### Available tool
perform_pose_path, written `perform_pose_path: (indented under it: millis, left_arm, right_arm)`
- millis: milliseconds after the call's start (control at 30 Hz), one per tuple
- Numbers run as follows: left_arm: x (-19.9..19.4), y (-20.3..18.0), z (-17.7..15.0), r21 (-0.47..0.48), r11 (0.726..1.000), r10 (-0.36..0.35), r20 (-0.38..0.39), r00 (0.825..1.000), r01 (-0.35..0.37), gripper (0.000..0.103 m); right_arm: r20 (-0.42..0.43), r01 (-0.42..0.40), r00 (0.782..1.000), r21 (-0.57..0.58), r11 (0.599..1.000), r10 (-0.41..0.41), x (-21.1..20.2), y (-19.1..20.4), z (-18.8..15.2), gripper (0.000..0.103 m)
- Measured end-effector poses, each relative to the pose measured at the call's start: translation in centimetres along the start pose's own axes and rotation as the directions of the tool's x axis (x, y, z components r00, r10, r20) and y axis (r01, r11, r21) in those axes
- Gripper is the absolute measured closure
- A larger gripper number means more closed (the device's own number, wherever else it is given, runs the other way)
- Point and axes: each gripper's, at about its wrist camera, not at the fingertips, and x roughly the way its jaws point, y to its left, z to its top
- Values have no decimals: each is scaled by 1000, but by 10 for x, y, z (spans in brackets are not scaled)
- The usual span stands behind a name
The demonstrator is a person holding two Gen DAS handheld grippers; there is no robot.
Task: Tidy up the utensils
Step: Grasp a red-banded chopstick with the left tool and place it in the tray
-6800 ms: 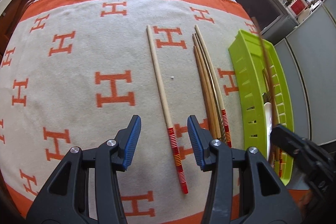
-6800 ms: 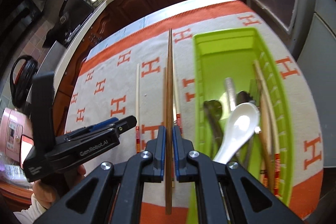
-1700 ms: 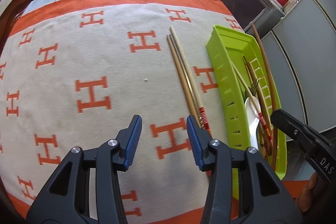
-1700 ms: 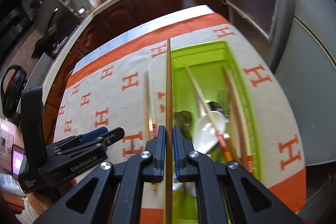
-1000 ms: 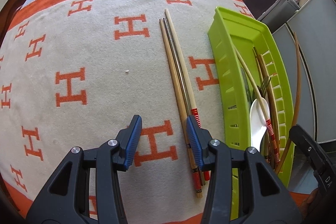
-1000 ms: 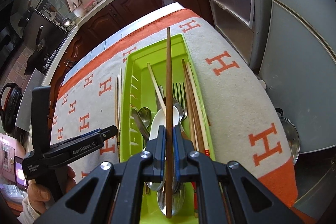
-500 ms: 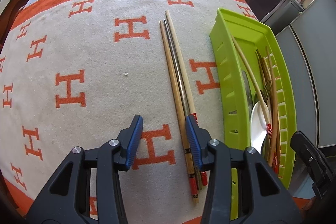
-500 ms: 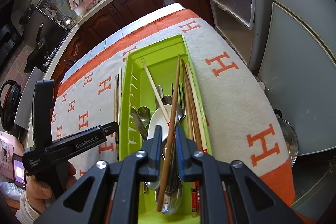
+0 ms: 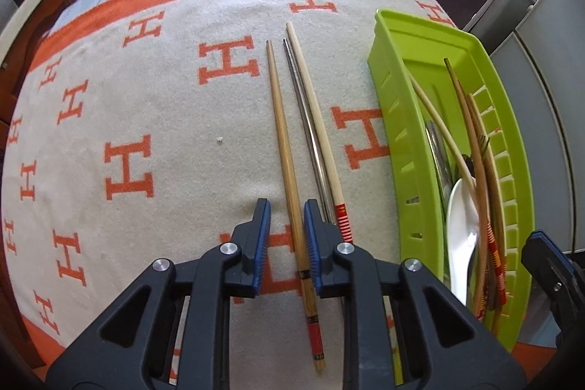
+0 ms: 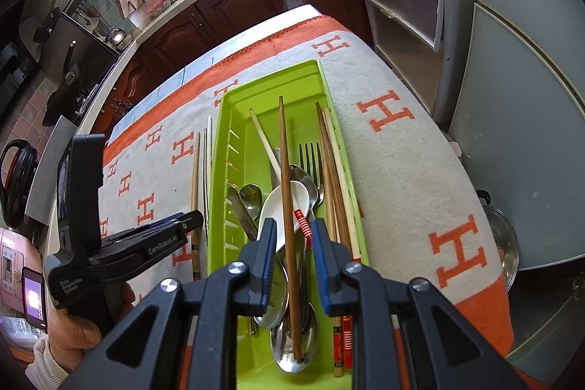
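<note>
Left wrist view had the left hand-held gripper [image 9: 286,236] closest to the lens, its jaws just closing in around the bamboo chopstick [image 9: 283,148] on the blanket [image 9: 109,97]. I could still see a sliver of gap on both sides, so the pads weren't pressing on it yet. Landmark for everything here is the green tray [image 9: 398,119].

Between that stick and the tray lay two more, tight together: a metal chopstick [image 9: 303,112] and a pale chopstick with a red-striped end [image 9: 314,105], the pale one nearest the tray wall. They were so close that the right-side pad could easily have nudged or pinched the metal one while closing, and then you'd lift two, or roll one away across the cloth. Also the grab was near the stick's thick end, so the long thin end could have sagged and swung on the way over.

Over the tray, the right hand-held gripper [image 10: 292,240] had just been opening, jaws apart, with the dark brown chopstick [image 10: 285,192] lying loose between them, across the white spoon [image 10: 281,207] and the metal spoons [image 10: 292,346]. Perched like that, it might have slid or got flicked if the fingers lifted out crooked. Forks and more chopsticks [image 10: 334,170] sat along the tray's far wall, all piled, so another stick dropped in might have bounced off the heap and over the rim.
</note>
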Motion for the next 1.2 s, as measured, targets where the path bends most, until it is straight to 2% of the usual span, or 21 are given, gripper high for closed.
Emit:
perform_pose_path:
  millis: [33, 67, 200, 367, 500, 600, 733, 867, 1000, 1200]
  left_arm:
    - [0, -1, 0, 4, 1000, 8, 5, 1000, -8, 89]
    - [0, -2, 1, 7, 1000, 14, 10, 1000, -14, 97]
    - [-2, 6, 1, -27, 1000, -11, -15, 1000, 11, 99]
    - [-25, 16, -2, -66, 993, -98, -23, 995, 97, 99]
    - [-58, 11, -1, -65, 977, -206, -8, 979, 205, 99]
    - [-81, -3, -1, -47, 957, -285, 1, 959, 285, 99]
    - [-98, -32, -1, -6, 938, -347, 2, 938, 347, 99]
    - [-100, -59, 0, 33, 936, -350, -6, 937, 350, 99]
    - [-95, -81, -3, 107, 950, -293, -8, 956, 292, 98]
    - [-103, -79, -10, 159, 953, -264, 20, 964, 258, 98]
  right_arm:
    - [-1, -1, 1000, 1, 1000, 1, 0, 0, 0, 84]
    - [-1, -2, 1000, 1, 1000, 2, 0, 0, -1, 84]
    - [5, -3, 1000, 1, 1000, 3, -2, 1, 0, 84]
    - [15, -10, 1000, 12, 1000, 10, -6, 0, 1, 84]
    - [25, -16, 1000, 20, 1000, 16, -10, -2, 3, 84]
    - [36, -17, 999, 22, 1000, 16, -15, -3, 4, 84]
    - [50, -10, 999, 30, 999, 9, -23, -5, 4, 84]
    - [69, 2, 998, 43, 999, -5, -33, -10, 4, 84]
    - [84, 13, 996, 56, 998, -18, -41, -15, 3, 84]
    - [91, 22, 995, 58, 998, -27, -47, -17, 1, 84]
